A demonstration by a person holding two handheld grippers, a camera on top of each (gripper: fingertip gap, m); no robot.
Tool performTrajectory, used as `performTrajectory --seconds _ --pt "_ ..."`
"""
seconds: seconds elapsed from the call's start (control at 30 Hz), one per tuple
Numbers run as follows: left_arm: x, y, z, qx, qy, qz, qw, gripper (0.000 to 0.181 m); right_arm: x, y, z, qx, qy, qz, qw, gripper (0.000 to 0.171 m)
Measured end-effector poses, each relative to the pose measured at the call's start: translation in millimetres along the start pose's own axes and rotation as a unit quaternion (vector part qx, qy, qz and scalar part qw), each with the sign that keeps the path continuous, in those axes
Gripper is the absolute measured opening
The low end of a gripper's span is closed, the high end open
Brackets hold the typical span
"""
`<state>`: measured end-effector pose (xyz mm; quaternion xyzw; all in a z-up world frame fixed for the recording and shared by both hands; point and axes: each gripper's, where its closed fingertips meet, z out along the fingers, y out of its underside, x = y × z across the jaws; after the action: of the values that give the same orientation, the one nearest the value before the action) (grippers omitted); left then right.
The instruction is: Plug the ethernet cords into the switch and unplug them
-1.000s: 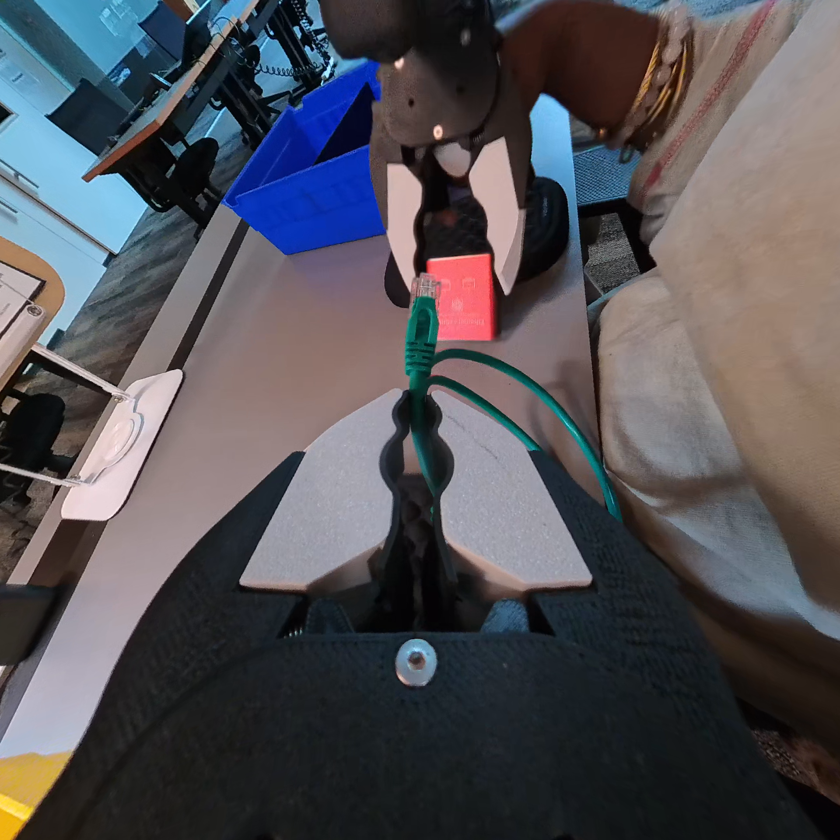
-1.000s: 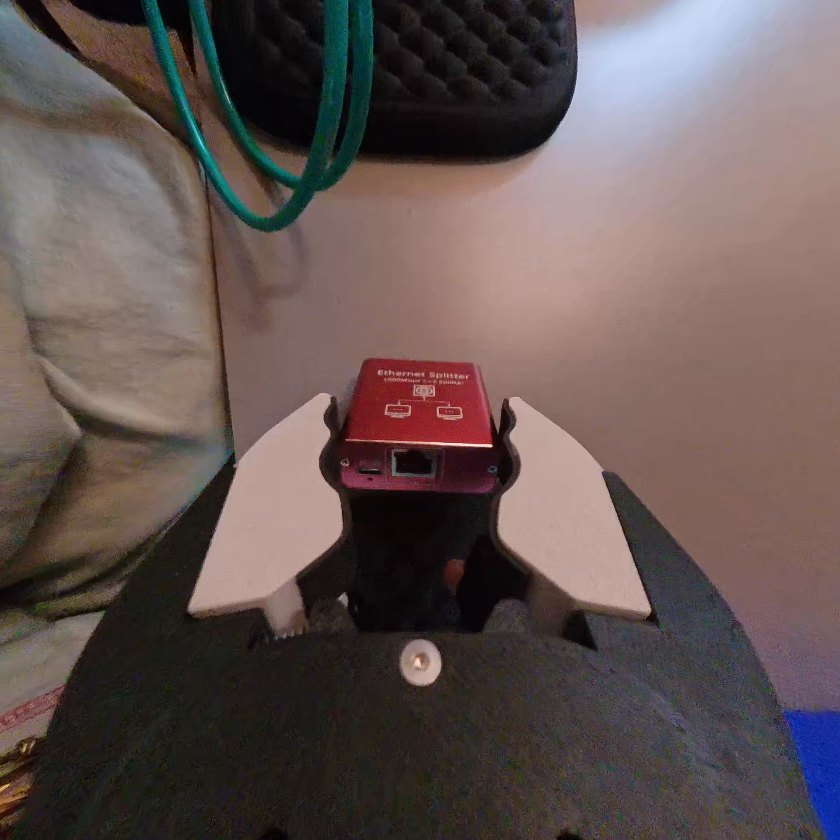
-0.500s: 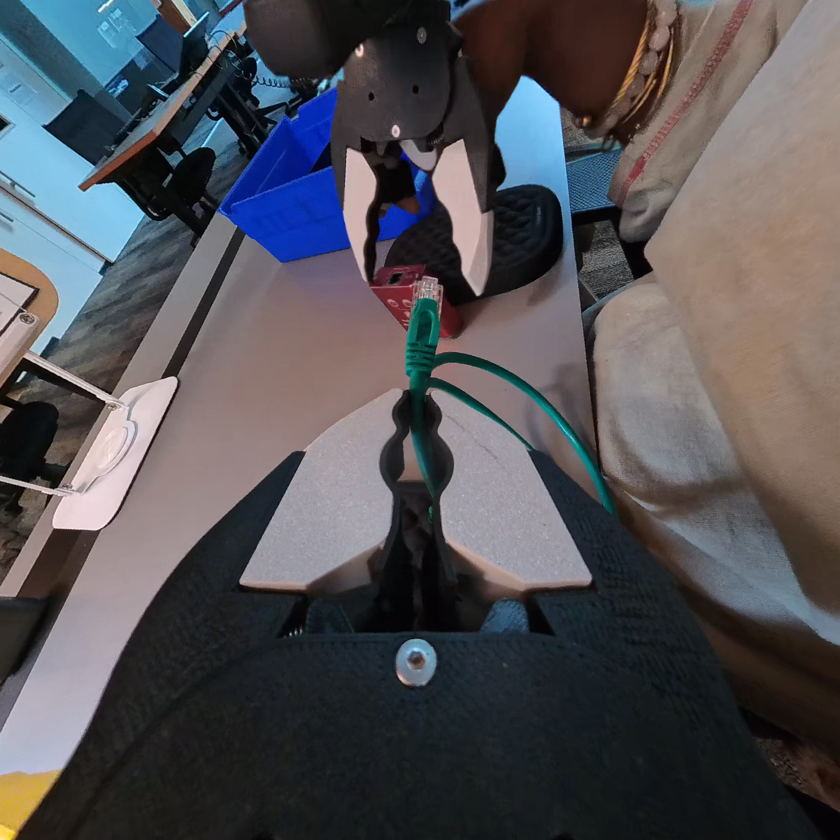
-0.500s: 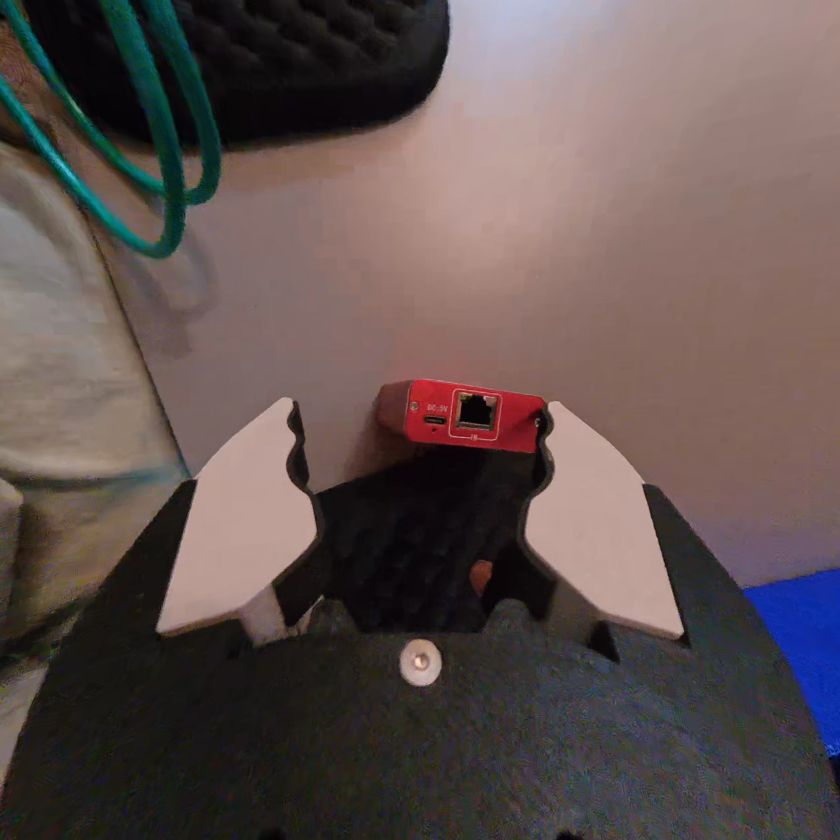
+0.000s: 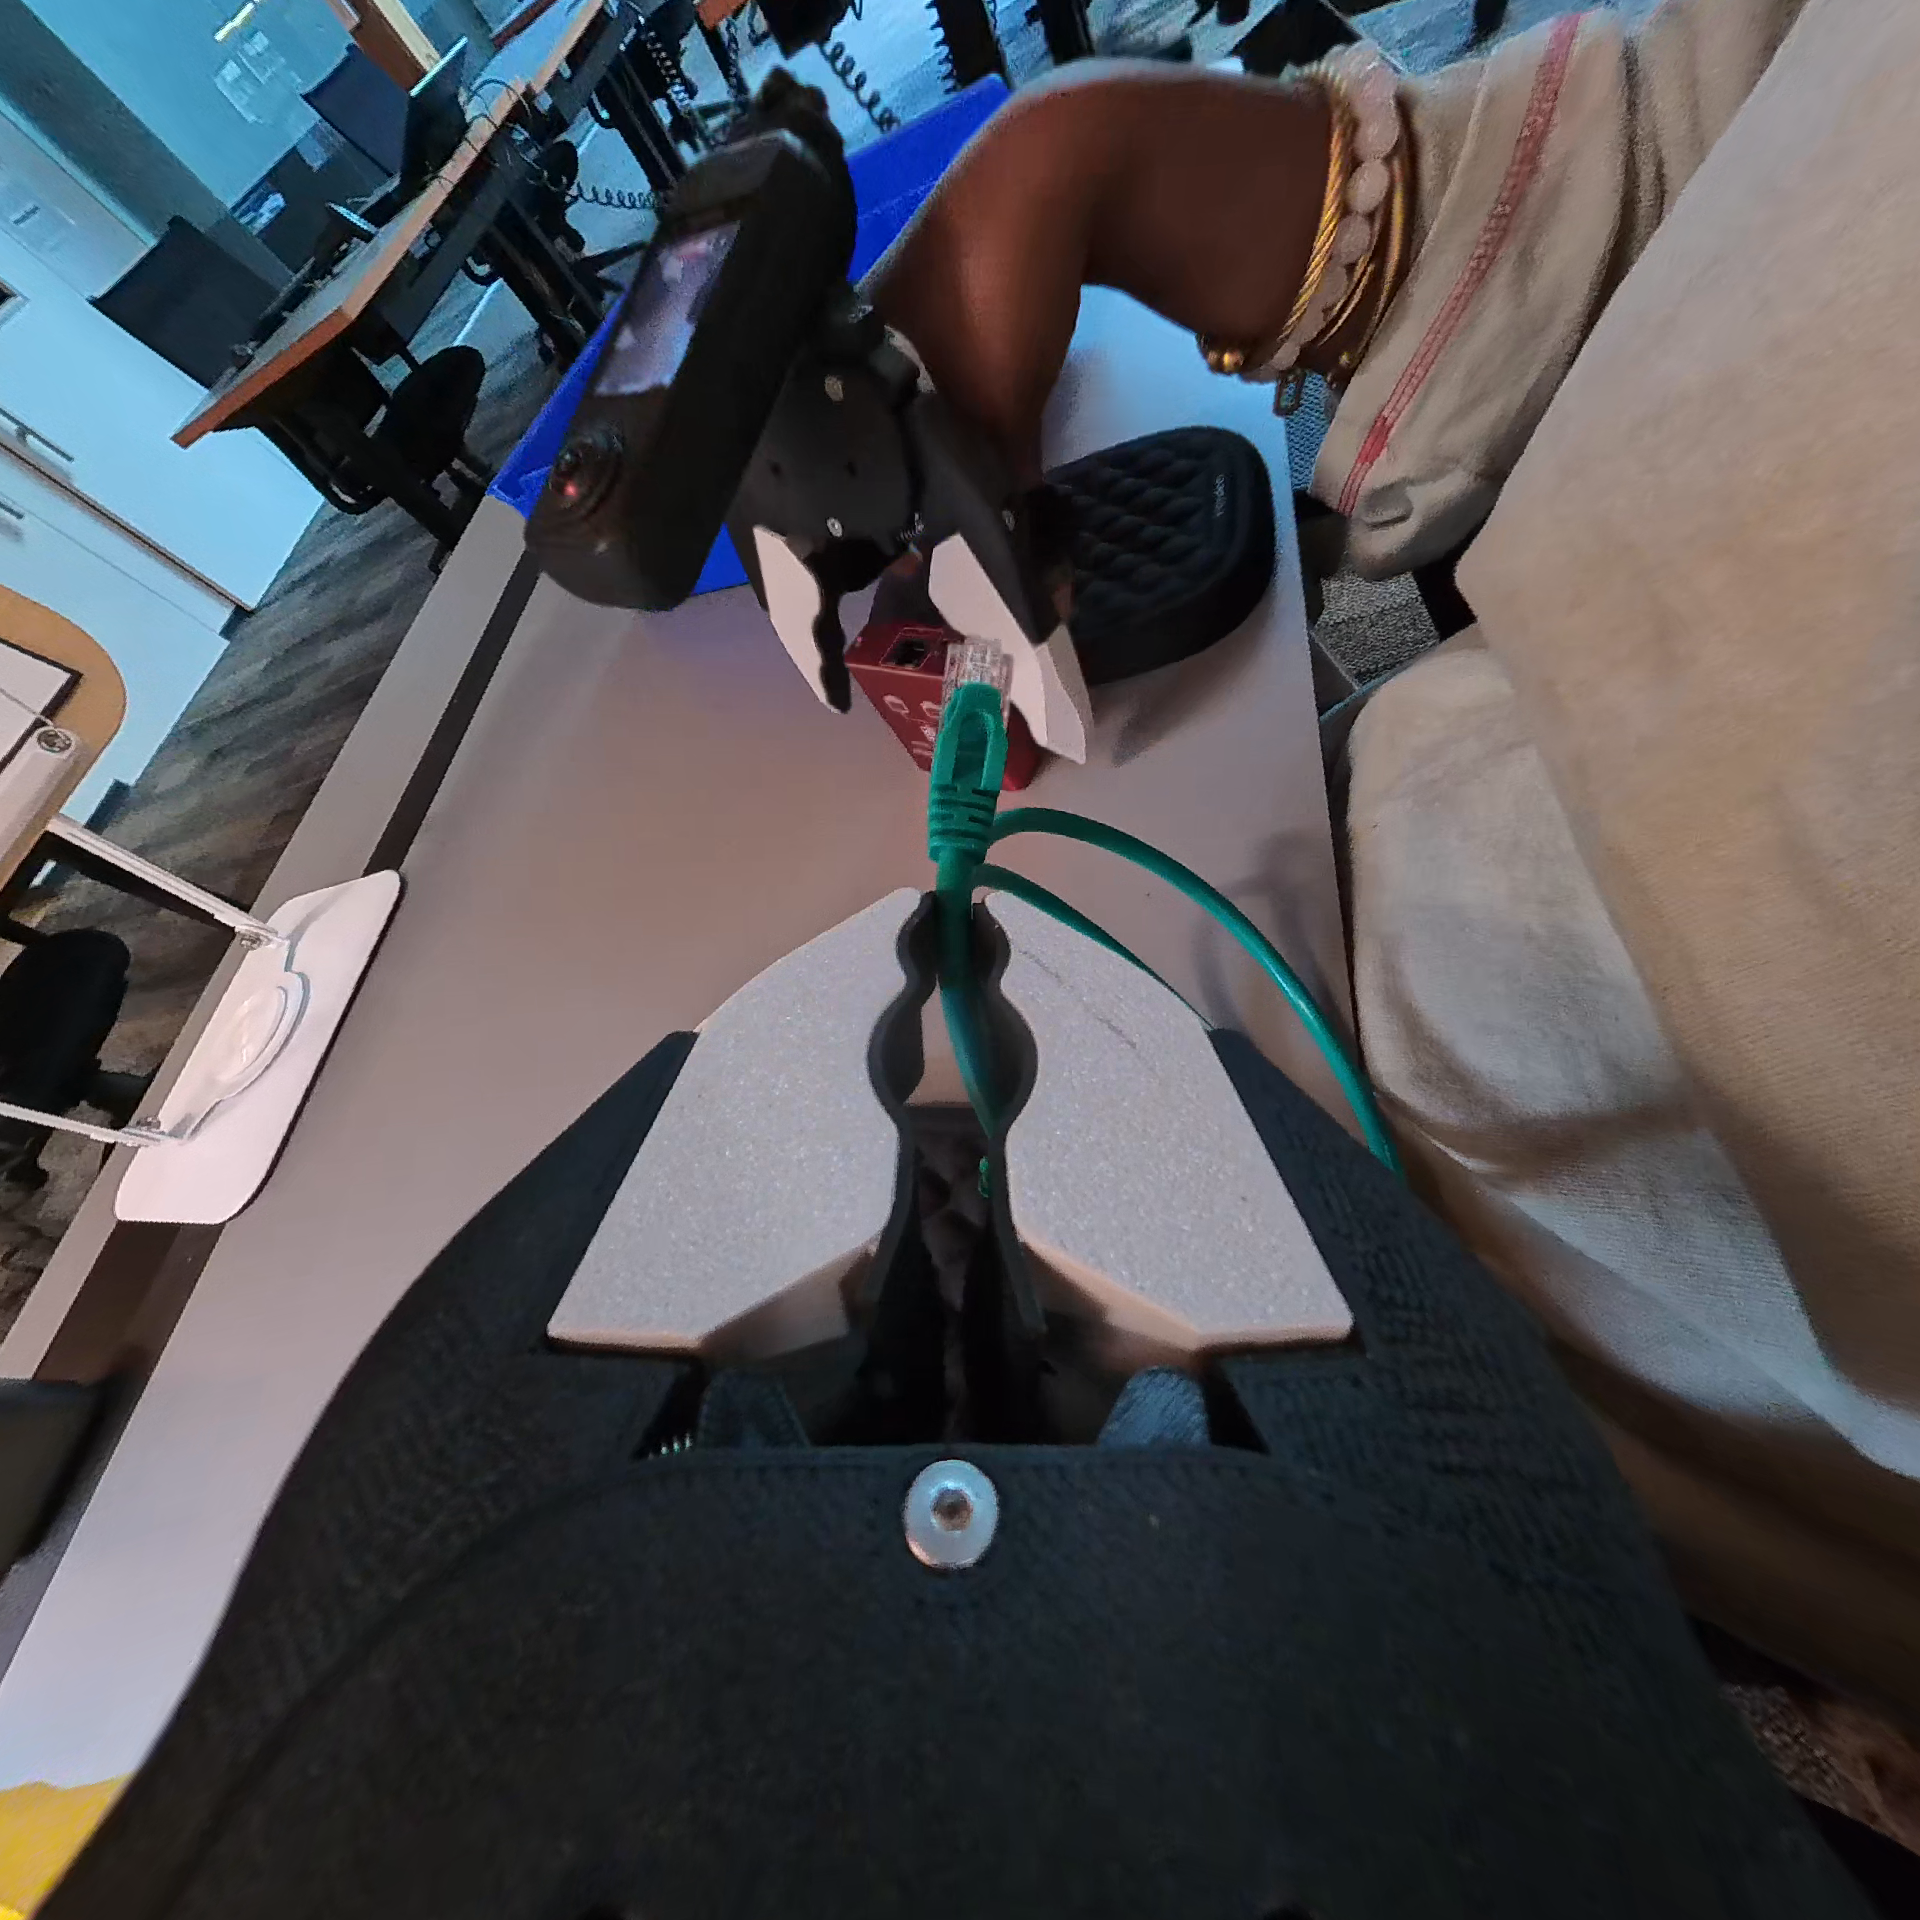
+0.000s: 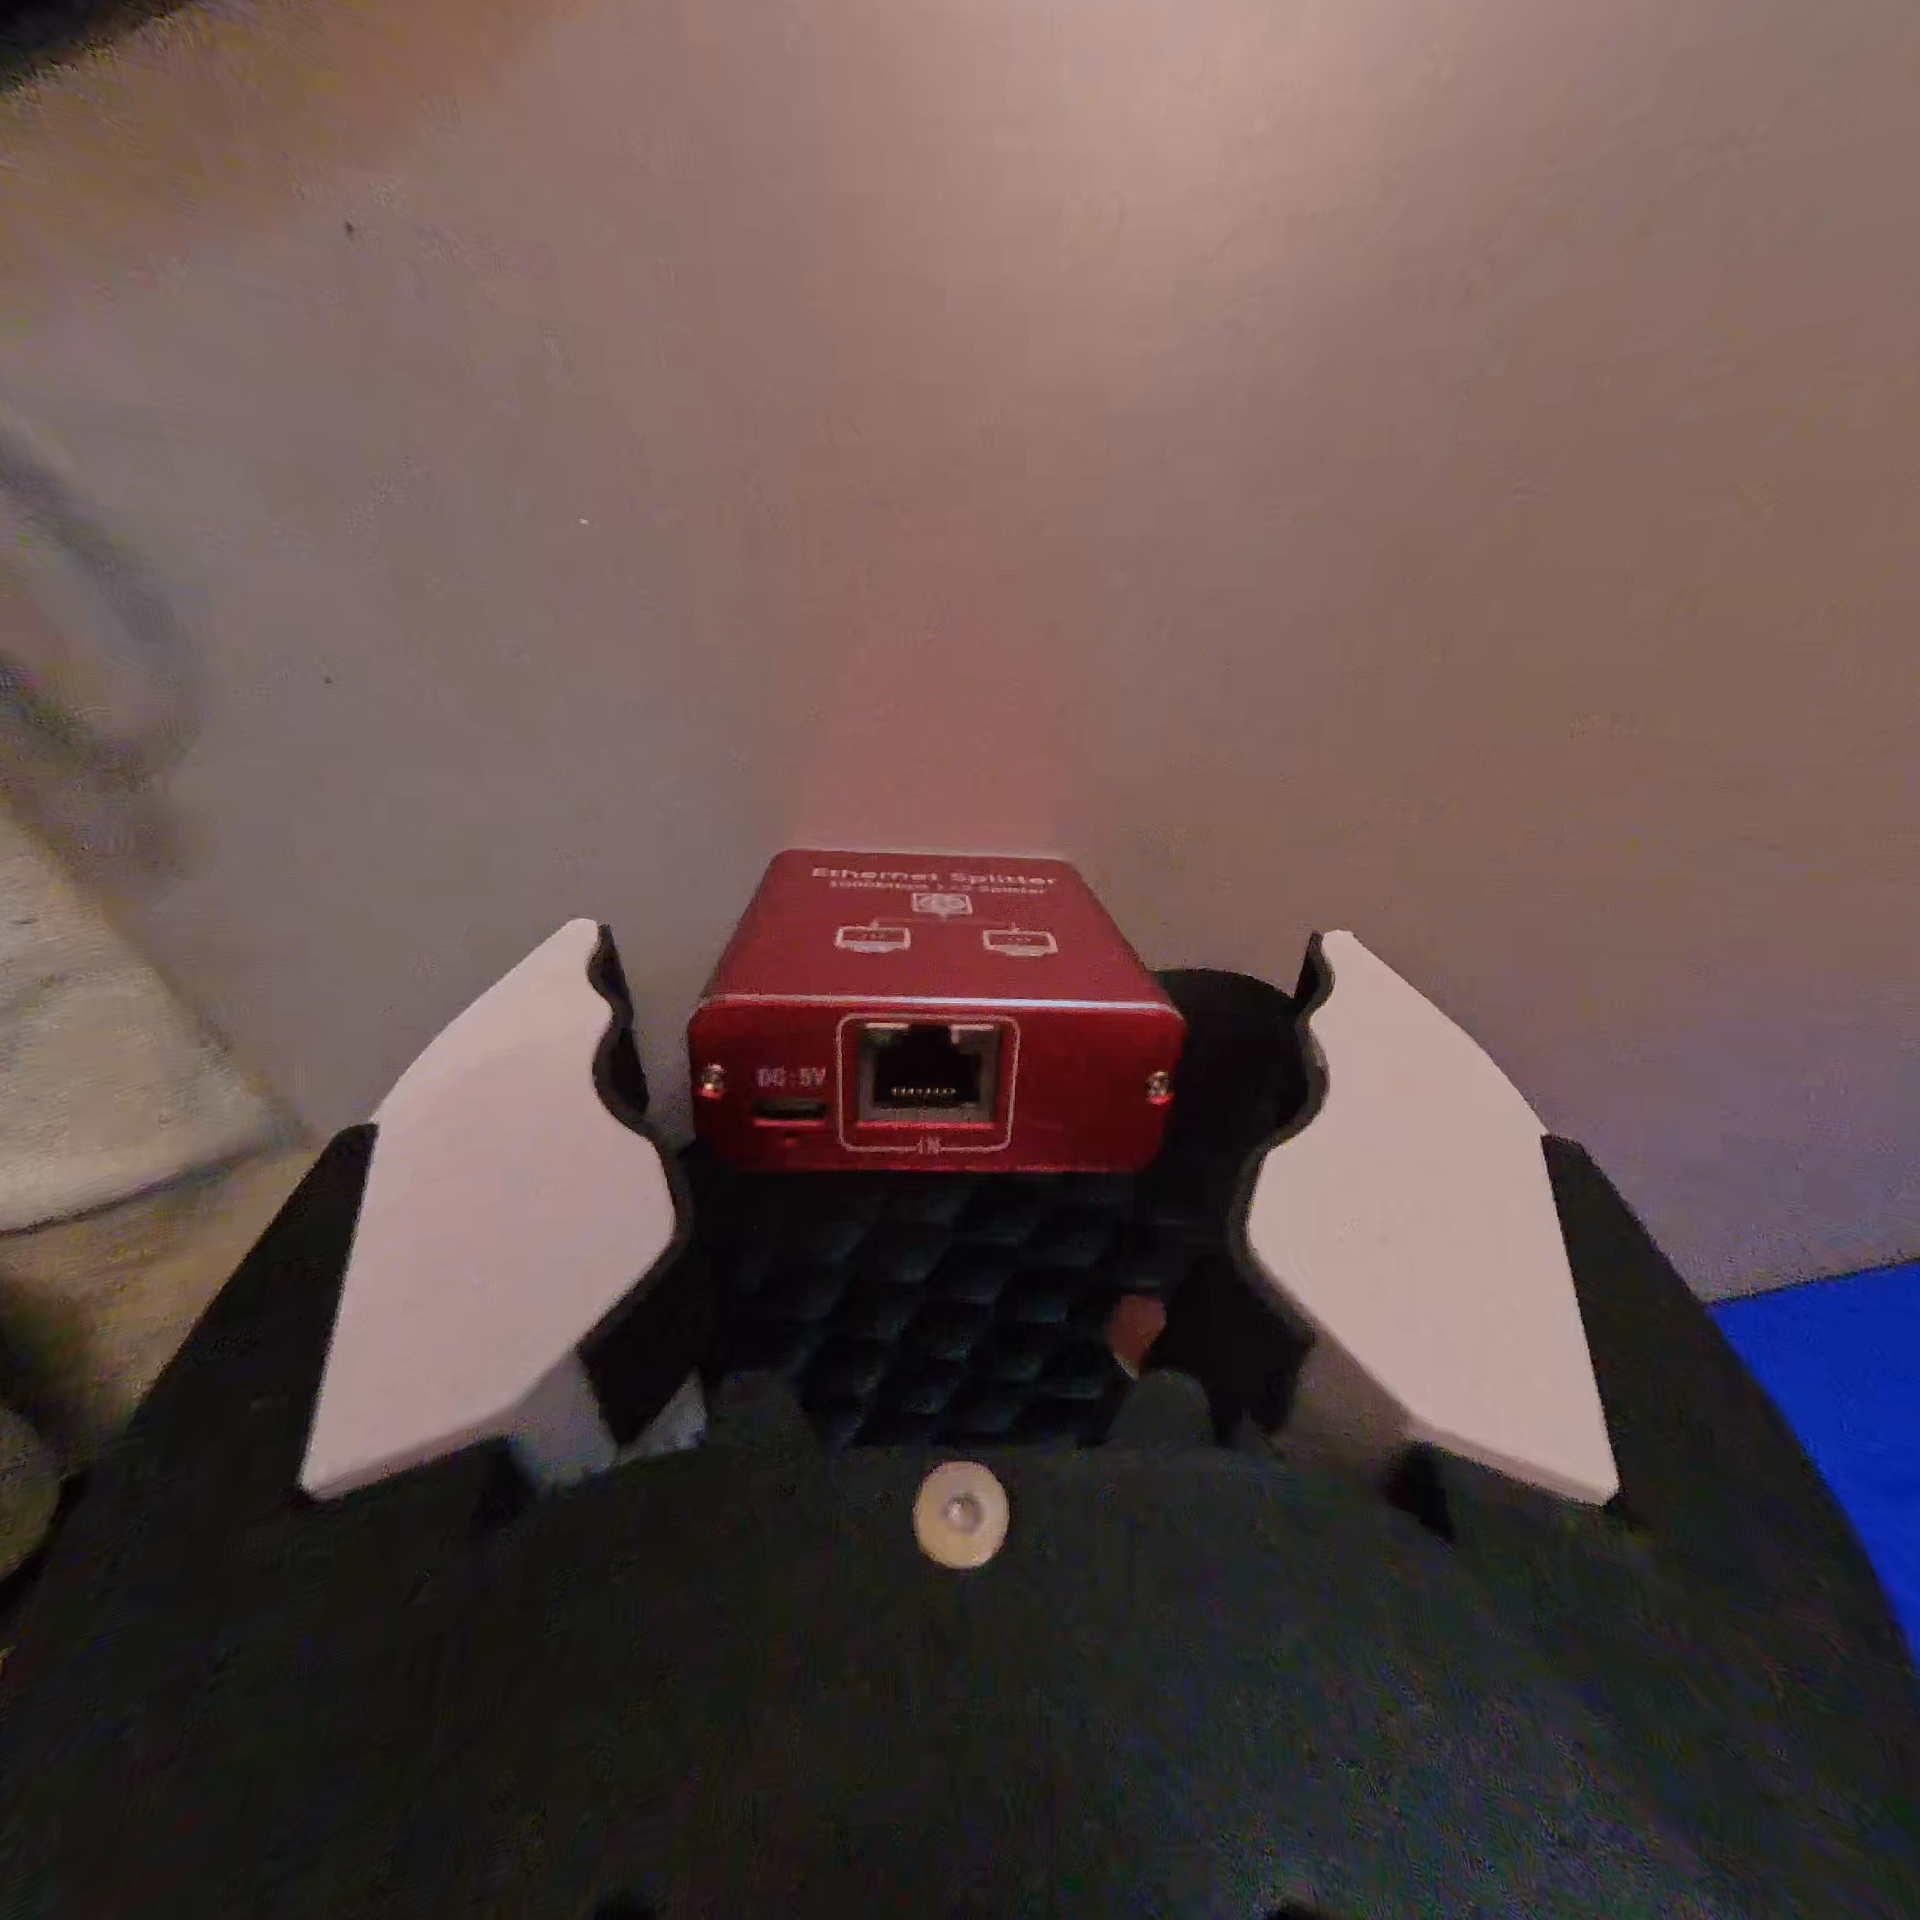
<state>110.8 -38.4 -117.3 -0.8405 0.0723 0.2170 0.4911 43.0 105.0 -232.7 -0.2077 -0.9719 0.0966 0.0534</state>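
Observation:
A small red switch (image 6: pixel 935 1039) lies on the grey table (image 6: pixel 1039 468), its single port facing the right wrist camera. My right gripper (image 6: pixel 961 940) is open and straddles the switch, with a gap on each side. In the left wrist view the right gripper (image 5: pixel 951 717) reaches down over the switch (image 5: pixel 899 665) from the far side. My left gripper (image 5: pixel 951 914) is shut on a green ethernet cord (image 5: pixel 961 790). The cord's clear plug (image 5: pixel 975 661) points up, just in front of the switch. The rest of the cord loops off to the right.
A black padded wrist rest (image 5: pixel 1164 551) lies just behind the switch. A blue bin (image 5: pixel 727 561) stands farther back and also shows in the right wrist view (image 6: pixel 1849 1403). A white stand base (image 5: pixel 260 1039) sits at the table's left edge. A person's beige-clothed body (image 5: pixel 1610 831) lines the right edge.
My right gripper let go of the switch, rose, opened wider and came back down astride it. The switch has turned on the table. My left gripper still holds the cord, nearly unmoved.

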Motion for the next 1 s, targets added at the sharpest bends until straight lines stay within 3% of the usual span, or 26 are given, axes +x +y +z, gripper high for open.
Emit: performTrajectory --seconds 0.17,0.33,0.43,0.5,0.6,0.7,0.77,0.93,0.97,1.0 --pt "-2.3 2.7 0.4 -0.002 -0.005 -0.006 1.000 0.007 -6.5 2.3 7.4 -0.031 -0.031 0.016 0.999 0.106" --pt "-2.9 3.0 2.1 0.002 -0.005 -0.012 1.000 0.006 -6.8 1.9 7.4 -0.019 -0.036 0.029 0.999 0.103" --pt "-6.1 5.1 3.3 0.002 -0.008 -0.029 1.000 0.006 -7.7 -5.4 8.2 0.037 -0.042 -0.013 0.998 0.101" --pt "-8.3 7.3 5.3 -0.001 -0.010 -0.045 0.999 0.007 -14.9 -17.8 2.6 0.120 -0.069 -0.041 0.989 0.099" --pt "-9.0 10.3 9.8 -0.006 -0.002 -0.076 0.997 0.007 -32.6 -51.6 -37.5 0.333 -0.108 -0.088 0.933 0.095" --pt "-7.7 8.4 14.9 0.015 0.031 -0.135 0.990 0.006 -59.1 -69.1 -98.7 0.548 -0.123 -0.162 0.812 0.090" --pt "-5.8 5.5 19.4 0.032 0.059 -0.178 0.982 0.006 -71.0 -69.9 -118.1 0.607 -0.132 -0.177 0.763 0.089" --pt "-2.9 14.5 38.8 0.004 0.068 -0.207 0.976 0.006 -73.0 -70.2 -126.6 0.659 -0.123 -0.170 0.722 0.086" --pt "-1.4 15.2 41.5 0.002 0.076 -0.215 0.974 0.006 -73.2 -69.5 -126.8 0.660 -0.131 -0.166 0.721 0.086" --pt "-0.5 16.9 44.0 0.000 0.081 -0.220 0.972 0.006 -70.1 -69.2 -119.3 0.639 -0.130 -0.160 0.741 0.086"
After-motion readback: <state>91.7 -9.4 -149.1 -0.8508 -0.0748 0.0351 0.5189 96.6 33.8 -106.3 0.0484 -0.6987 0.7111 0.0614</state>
